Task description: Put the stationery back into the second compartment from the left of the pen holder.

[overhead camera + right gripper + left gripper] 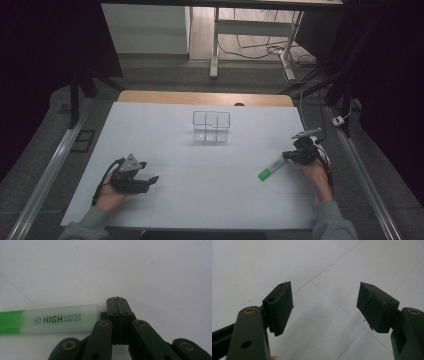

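Highlighter (pixel 50 321) beside right gripper (pixel 117 300); wire basket (pixel 211 127) well apart

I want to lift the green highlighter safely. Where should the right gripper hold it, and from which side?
Grip the highlighter across the middle of its barrel, coming from above. It lies flat on the table, so only its long sides are free. The right gripper is shut beside its end, so probably open it first.

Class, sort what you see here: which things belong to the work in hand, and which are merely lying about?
In the work:
right gripper, jaws shut beside the highlighter's end
green highlighter, lying on the table

Lying about:
clear divided organiser
left gripper, open over bare white table
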`<state>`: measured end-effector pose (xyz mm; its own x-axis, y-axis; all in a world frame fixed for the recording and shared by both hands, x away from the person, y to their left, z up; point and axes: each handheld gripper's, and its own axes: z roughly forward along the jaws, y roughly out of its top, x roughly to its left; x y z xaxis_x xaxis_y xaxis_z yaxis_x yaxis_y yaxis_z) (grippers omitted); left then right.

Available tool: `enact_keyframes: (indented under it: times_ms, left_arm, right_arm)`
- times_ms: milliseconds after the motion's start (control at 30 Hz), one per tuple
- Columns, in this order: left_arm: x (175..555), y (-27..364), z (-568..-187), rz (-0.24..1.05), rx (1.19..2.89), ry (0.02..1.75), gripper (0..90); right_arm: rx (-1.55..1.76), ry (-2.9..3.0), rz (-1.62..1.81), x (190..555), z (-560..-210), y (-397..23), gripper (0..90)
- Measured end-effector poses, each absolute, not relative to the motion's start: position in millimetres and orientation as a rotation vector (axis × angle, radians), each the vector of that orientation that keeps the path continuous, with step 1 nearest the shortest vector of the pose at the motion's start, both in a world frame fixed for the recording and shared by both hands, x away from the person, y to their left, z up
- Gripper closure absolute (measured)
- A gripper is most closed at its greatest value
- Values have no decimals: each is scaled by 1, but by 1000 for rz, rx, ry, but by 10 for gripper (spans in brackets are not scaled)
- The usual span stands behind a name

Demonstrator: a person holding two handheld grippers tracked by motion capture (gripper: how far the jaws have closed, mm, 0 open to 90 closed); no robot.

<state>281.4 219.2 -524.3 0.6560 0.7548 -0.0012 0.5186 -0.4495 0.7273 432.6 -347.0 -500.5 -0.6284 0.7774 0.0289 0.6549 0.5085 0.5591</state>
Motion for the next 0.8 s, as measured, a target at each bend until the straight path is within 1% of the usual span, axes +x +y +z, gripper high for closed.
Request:
enact_keyframes:
  times_ms: [333, 800]
  left_arm:
    - [281, 219, -524, 414, 2154, 975, 285]
    - [281, 220, -523, 417, 2148, 979, 286]
  right_arm:
    - [1198, 2548, 802, 427, -502, -329, 891]
    - [1145, 2583, 815, 409, -502, -311, 891]
